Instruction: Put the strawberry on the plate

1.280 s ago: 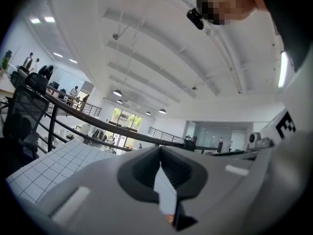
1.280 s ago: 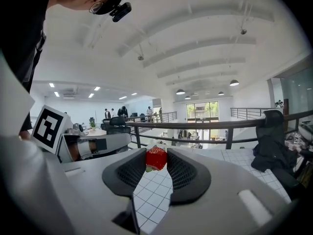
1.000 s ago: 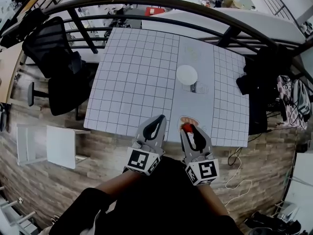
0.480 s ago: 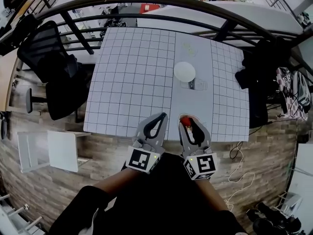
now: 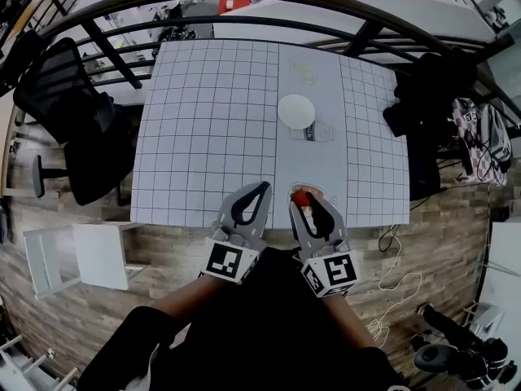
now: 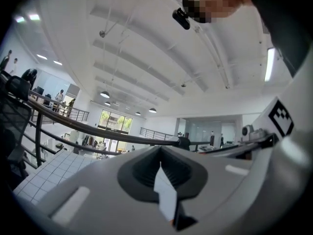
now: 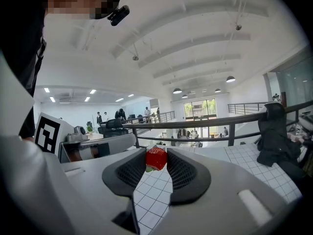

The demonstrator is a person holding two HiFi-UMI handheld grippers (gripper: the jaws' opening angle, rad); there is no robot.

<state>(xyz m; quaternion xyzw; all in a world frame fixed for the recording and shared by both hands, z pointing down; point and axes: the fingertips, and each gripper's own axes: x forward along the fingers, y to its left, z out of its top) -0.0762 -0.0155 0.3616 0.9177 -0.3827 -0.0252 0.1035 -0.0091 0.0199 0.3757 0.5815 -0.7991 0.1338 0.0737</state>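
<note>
- A black office chair (image 5: pixel 65 96) stands off the table's left side, far to the left of the plate (image 5: pixel 296 110).
- The gridded table (image 5: pixel 203 137) carries the white plate on its plain middle strip, toward the far side. A small clear flat piece (image 5: pixel 314 133) lies just beside the plate's near rim.
- The left gripper (image 5: pixel 262 187) hangs over the table's near edge, well apart from the plate and slightly left of it. In the left gripper view its 2 jaws meet tip to tip, with nothing between them.
- The strawberry (image 5: pixel 300 197) is not on the plate. It sits well apart from it on the near side, almost in line with it, over the table's near edge.
- The right gripper (image 5: pixel 303 195) has its 2 jaws partly closed. In the right gripper view the pads (image 7: pixel 177 166) press on both sides of the red strawberry right at the tips, and grid squares show below the fruit between the jaws.
- A dark heap of clothing or bags (image 5: pixel 431 88) rests at the table's right edge, to the right of the plate.
- A patterned backpack (image 5: pixel 476 137) lies farther right again.
</note>
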